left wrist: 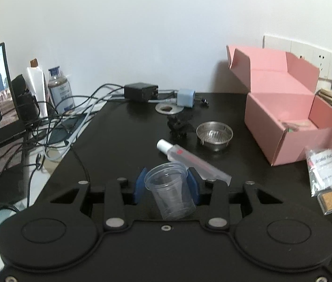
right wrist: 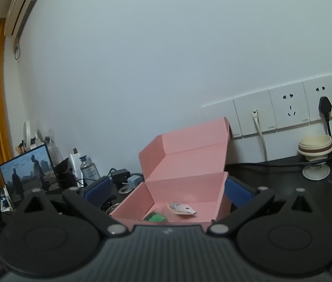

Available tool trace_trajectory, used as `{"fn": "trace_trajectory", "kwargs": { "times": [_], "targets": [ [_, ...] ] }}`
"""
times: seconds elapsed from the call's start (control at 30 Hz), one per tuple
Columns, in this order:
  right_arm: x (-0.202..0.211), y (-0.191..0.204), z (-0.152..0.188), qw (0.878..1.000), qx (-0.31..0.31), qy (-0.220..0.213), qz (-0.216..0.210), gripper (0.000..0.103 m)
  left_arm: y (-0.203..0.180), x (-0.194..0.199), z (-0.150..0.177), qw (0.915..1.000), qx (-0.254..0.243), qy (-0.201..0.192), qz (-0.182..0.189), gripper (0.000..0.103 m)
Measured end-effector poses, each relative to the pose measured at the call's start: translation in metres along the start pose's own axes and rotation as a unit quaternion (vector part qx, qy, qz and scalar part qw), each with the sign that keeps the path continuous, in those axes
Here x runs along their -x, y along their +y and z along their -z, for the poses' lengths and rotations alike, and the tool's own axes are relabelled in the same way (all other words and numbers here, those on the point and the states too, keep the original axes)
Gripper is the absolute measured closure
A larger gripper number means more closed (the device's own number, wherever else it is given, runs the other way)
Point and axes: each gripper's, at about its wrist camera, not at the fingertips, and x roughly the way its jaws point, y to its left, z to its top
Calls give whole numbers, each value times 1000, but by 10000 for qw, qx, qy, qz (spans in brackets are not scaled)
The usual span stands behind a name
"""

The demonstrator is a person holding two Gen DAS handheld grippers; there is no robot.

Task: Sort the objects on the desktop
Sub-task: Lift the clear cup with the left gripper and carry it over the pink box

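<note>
Left gripper (left wrist: 166, 185) is clamping its blue pads (left wrist: 140, 184) on a clear plastic cup (left wrist: 170, 190), tilted, above the black desk (left wrist: 119, 141). Just beyond it a clear squeeze tube with white cap (left wrist: 187, 158) and a round metal strainer (left wrist: 214, 134) are lying. Right gripper (right wrist: 168, 190) is hovering with jaws spread wide, empty, over the open pink cardboard box (right wrist: 184, 185), which is holding small packets (right wrist: 181, 209).

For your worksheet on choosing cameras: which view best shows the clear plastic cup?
The left wrist view: the clear plastic cup sits tilted between the left gripper fingers. The right wrist view does not show it.
</note>
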Motion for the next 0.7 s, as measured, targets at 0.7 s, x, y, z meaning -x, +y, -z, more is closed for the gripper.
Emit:
{"fn": "trace_trajectory", "kwargs": {
  "times": [0.7],
  "targets": [
    [10,-25,-6,9960,-625,-327,542,1,-84,-21,-55,9966,-318,-398,643,64]
  ]
}}
